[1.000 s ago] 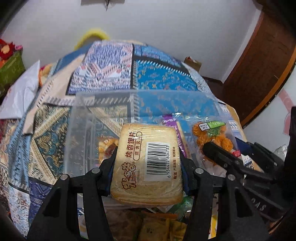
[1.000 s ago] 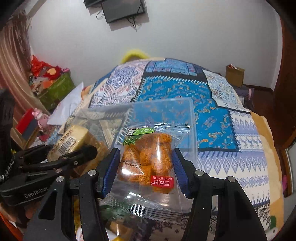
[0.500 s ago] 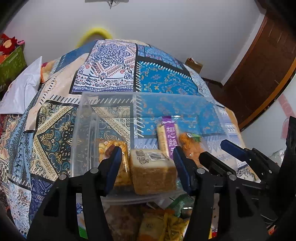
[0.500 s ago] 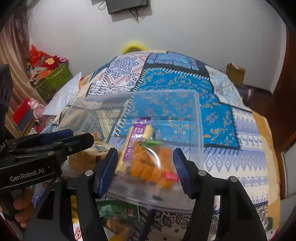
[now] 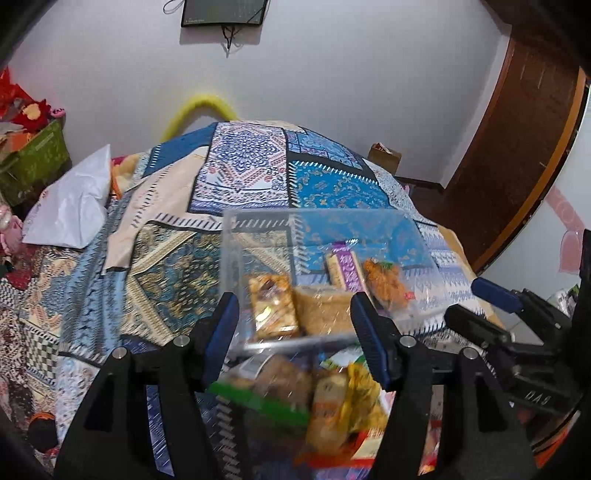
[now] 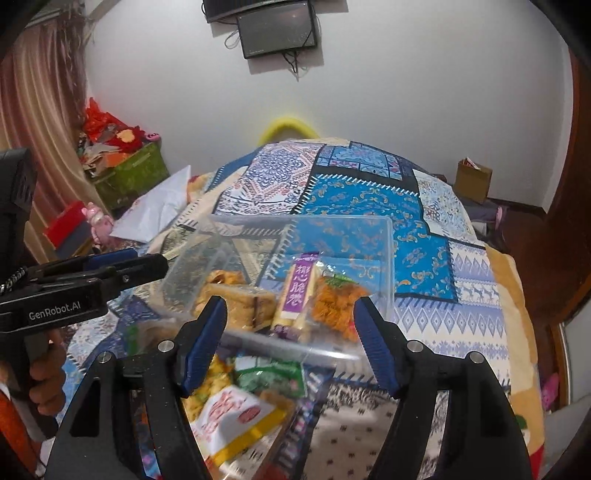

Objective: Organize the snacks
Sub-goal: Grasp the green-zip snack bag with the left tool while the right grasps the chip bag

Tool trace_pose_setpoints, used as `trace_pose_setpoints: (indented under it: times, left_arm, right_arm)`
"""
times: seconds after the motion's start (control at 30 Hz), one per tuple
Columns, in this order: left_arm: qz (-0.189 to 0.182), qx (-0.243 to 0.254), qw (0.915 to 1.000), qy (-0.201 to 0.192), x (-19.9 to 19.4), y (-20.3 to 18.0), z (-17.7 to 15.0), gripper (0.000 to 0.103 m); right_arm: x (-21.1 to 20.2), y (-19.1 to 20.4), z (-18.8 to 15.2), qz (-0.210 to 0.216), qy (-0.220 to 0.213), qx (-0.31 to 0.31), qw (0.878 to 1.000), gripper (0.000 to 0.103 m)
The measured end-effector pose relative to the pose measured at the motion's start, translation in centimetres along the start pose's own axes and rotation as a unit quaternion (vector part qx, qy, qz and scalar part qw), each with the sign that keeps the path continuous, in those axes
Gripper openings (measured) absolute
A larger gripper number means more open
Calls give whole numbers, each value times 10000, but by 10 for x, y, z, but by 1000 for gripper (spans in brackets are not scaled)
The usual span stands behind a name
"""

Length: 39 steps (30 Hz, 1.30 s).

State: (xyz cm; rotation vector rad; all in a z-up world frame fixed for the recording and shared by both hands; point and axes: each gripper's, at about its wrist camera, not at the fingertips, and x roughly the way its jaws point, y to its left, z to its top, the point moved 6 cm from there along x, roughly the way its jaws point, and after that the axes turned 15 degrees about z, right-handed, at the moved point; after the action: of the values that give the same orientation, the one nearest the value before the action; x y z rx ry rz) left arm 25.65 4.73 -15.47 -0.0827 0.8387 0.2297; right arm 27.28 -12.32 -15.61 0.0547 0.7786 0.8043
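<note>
- Clear plastic bin (image 6: 384,236) on the bed: four packets inside, incl. bread slice pack (image 5: 325,310) and orange fried-snack bag (image 6: 336,302).
- Left hand-held gripper (image 5: 295,332) and right hand-held gripper (image 6: 291,343): jaws opening, nothing pinched.
- Loose snack pile (image 6: 236,398) in front of bin still unsorted.

A patchwork quilt (image 5: 258,177), wall screen (image 6: 277,33), and green crate (image 6: 129,177).

On the bed (image 5: 240,192) before us stood a clear box (image 5: 424,236), holding four snack packs side by side: a biscuit pack (image 5: 273,306) at left, a toast pack (image 5: 325,310) next, a wafer bar (image 5: 341,266) behind it, a fried-snack bag (image 5: 386,282) at right. Loose snack packets (image 6: 236,413) lay heaped nearer us, just before the box. A pillow (image 5: 70,210) sat far left, a cardboard carton (image 6: 472,181) beyond the bed's right edge.
</note>
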Motion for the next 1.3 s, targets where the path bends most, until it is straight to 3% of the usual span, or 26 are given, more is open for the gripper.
trace_pose_setpoints:
  times: [0.33,0.5,0.63,0.93,1.3]
  left_arm:
    - [91,151,9995,269,-6,23,-53,64]
    - [99,287,9989,369,-6,24,-80,64]
    - [8,365,9984,425,-1,20,-94,69]
    - [54,285,9987,410,29,14,-88,69]
    - [124,185,9991,357,56,8,-76,69]
  right_arm:
    - [-3,20,-38,249,314,11,9992,69]
    - [5,27,-57,394,484,100,9980,78]
    - [16,32,-71,441,715,28,9965,78]
    - [43,32,-74,549,1062,-80,9928,78]
    - [58,26,-67,729,1101,-144,9911,84]
